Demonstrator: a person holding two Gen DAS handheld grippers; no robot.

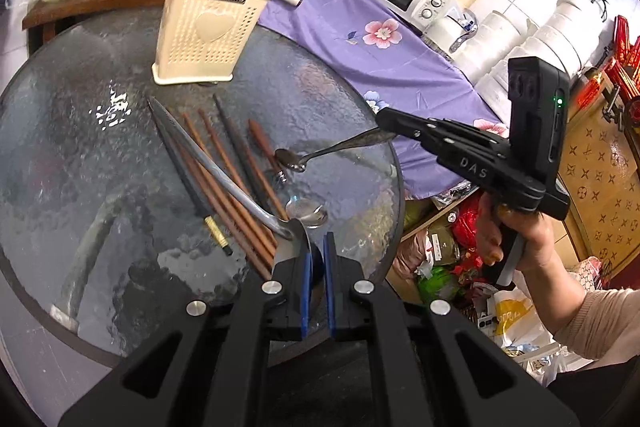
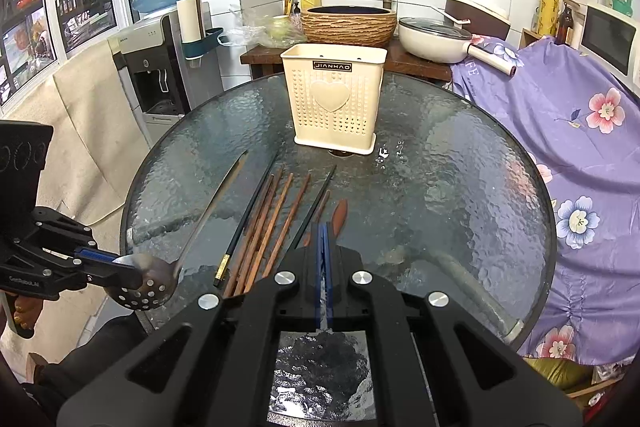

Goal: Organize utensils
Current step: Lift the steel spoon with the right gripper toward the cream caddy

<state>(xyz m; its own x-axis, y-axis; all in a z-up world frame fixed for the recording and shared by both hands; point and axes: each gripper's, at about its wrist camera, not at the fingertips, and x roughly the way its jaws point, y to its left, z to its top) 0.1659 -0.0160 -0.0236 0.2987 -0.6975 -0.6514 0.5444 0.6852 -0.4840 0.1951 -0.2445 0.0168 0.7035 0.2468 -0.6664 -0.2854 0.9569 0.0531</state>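
While utensils lie on the glass table (image 2: pixel 460 155):
Left gripper (image 1: pixel 316 267): clenched on slotted ladle (image 2: pixel 148 285).
Right gripper (image 2: pixel 323 251): grasping small spoon's (image 1: pixel 320 153) handle.
Cream holder (image 2: pixel 335 99): far, upright.

The cream utensil holder (image 1: pixel 206 31) is taken as the landmark. In the left wrist view it is seen from low over the near rim of the round glass table (image 1: pixel 60 147), looking across the table toward the holder, which stands far and left of centre. The right gripper (image 1: pixel 384 121) is caught at the right of that view. In the right wrist view the holder (image 2: pixel 334 99) is faced almost head-on from higher up, and the left gripper (image 2: pixel 120 267) is seen at the lower left. The holder, the table (image 2: pixel 460 167) and the chopsticks (image 2: pixel 276 223) before the holder are shared by both views.
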